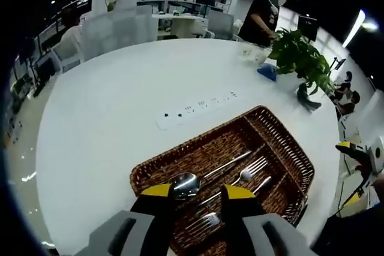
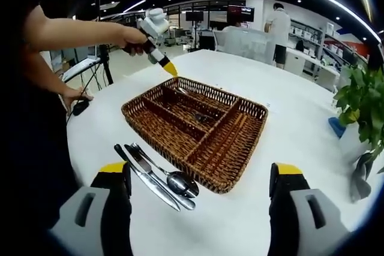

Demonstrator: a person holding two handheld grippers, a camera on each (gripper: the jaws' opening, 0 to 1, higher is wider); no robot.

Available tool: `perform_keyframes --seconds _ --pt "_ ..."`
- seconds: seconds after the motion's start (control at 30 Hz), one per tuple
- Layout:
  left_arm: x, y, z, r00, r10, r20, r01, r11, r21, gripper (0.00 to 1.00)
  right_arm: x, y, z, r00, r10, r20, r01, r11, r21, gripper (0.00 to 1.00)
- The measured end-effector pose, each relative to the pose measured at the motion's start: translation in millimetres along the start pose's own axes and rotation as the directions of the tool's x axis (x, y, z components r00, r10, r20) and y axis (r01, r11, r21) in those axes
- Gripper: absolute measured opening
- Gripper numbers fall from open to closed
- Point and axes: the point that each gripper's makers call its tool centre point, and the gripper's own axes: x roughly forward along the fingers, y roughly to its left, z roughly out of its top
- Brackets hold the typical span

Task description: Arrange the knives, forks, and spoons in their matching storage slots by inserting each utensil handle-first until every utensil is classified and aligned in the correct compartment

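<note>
A wicker tray (image 2: pixel 223 148) is sitting on a round white table (image 1: pixel 108 118). Inside it a spoon (image 1: pixel 191 183) and forks (image 1: pixel 251 172) are lying lengthwise along their slots. Two knives (image 2: pixel 147 175) and another spoon (image 2: pixel 180 181) are lying side by side on the table just beside the tray. The left gripper (image 1: pixel 195 199) is hovering over the tray, jaws apart and holding nothing; the right gripper (image 2: pixel 201 178) is gaping wide. Potted plant (image 1: pixel 300 58) and office shelves are standing behind

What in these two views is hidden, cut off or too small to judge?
- Left gripper view: the left gripper covers the near wicker tray and the fork tines.
- Right gripper view: utensils inside the tray are too small and dark to tell apart.
- Right gripper view: among the knives and spoon on the table, overlap hides the exact count.
</note>
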Motion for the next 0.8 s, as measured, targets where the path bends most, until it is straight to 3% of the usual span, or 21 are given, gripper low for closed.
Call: perform_keyframes --seconds 0.27,0.33,0.4,0.5,0.57,0.67,0.8 --pt "-33.4 -22.0 -10.5 0.990 0.003 0.140 -0.002 1.000 -0.005 0.51 -2.2 2.3 3.9 1.000 0.013 0.012 -0.013 1.000 -0.011 0.99" --pt "-42.7 -28.3 -12.2 0.981 0.001 0.195 0.000 1.000 -0.002 0.56 -2.9 3.5 5.2 1.000 0.015 0.014 -0.015 1.000 -0.014 0.99" --pt "-53.0 -42.0 -15.2 0.967 -0.039 0.251 0.042 0.999 -0.009 0.60 -3.7 4.5 6.1 1.000 0.017 0.021 -0.017 1.000 -0.015 0.99" --pt "-65.9 -48.8 -24.3 0.956 -0.042 0.291 0.050 0.999 -0.019 0.64 -4.3 7.3 7.5 0.999 0.024 0.028 -0.023 1.000 -0.014 0.99" --pt "-78.0 -59.4 -24.8 0.931 -0.053 0.361 0.064 0.998 -0.021 0.67 -4.4 8.7 8.1 0.999 0.027 0.029 -0.026 1.000 -0.017 0.99" --pt "-91.8 -81.1 -35.5 0.910 -0.119 0.398 0.129 0.992 0.002 0.77 -4.6 11.5 10.6 0.999 0.035 0.040 -0.035 0.999 -0.010 0.99" --pt "-103.4 -92.9 -53.0 0.904 -0.119 0.410 0.120 0.992 0.023 0.86 -5.5 16.3 12.4 0.998 0.038 0.046 -0.038 0.999 -0.005 0.99"
